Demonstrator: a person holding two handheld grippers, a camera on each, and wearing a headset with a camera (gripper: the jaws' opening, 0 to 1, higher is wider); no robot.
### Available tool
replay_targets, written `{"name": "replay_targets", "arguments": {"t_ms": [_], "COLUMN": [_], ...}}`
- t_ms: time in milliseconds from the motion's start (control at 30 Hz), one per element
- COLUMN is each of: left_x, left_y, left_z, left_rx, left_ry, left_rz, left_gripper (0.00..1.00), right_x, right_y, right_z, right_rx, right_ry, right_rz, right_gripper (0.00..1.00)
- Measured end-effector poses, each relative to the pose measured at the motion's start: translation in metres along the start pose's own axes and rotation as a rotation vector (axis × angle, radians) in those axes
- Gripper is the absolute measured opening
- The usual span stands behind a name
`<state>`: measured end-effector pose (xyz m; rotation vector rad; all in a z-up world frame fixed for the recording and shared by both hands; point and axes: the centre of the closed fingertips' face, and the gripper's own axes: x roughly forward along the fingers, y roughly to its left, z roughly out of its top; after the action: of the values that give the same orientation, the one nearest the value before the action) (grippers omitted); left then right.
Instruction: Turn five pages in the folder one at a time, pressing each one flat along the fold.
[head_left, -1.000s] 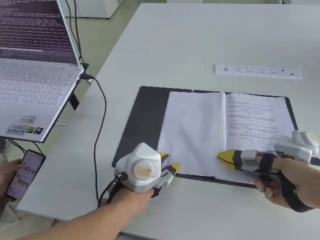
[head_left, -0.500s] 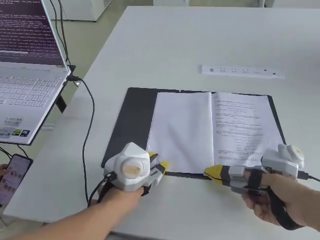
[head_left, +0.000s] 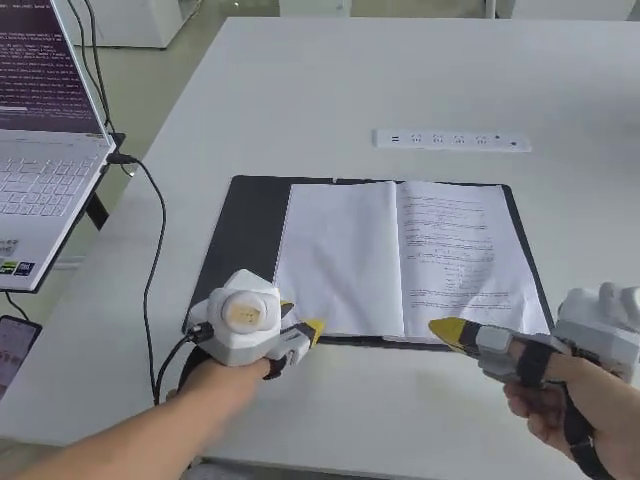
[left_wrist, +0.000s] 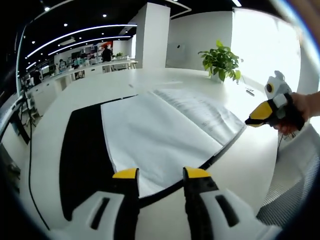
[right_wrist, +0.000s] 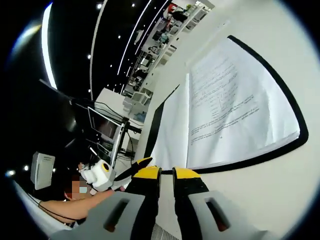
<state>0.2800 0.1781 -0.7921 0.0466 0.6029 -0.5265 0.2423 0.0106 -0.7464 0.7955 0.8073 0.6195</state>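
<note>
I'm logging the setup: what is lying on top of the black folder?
A blank white page on the left and a printed page on the right lie open on the folder, whose black left cover is bare. Any sheets beneath them are covered.

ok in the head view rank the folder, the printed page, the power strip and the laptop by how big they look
1. folder, largest
2. printed page, which lies inside it
3. power strip, smallest
The laptop is cut off by the picture's edge, so I leave it unranked.
</note>
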Motion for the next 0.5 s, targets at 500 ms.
{"name": "replay_targets", "arguments": {"t_ms": [500], "left_x": [-0.073], "left_y": [-0.017], "left_z": [0.029], "left_rx": [-0.06], "left_ry": [-0.032], "left_rz": [-0.029], "left_gripper": [0.55], "right_x": [-0.088], "right_y": [0.0], "right_z": [0.041], "right_rx": [-0.408], "right_ry": [-0.195], "right_rz": [-0.257], "right_gripper": [0.34]}}
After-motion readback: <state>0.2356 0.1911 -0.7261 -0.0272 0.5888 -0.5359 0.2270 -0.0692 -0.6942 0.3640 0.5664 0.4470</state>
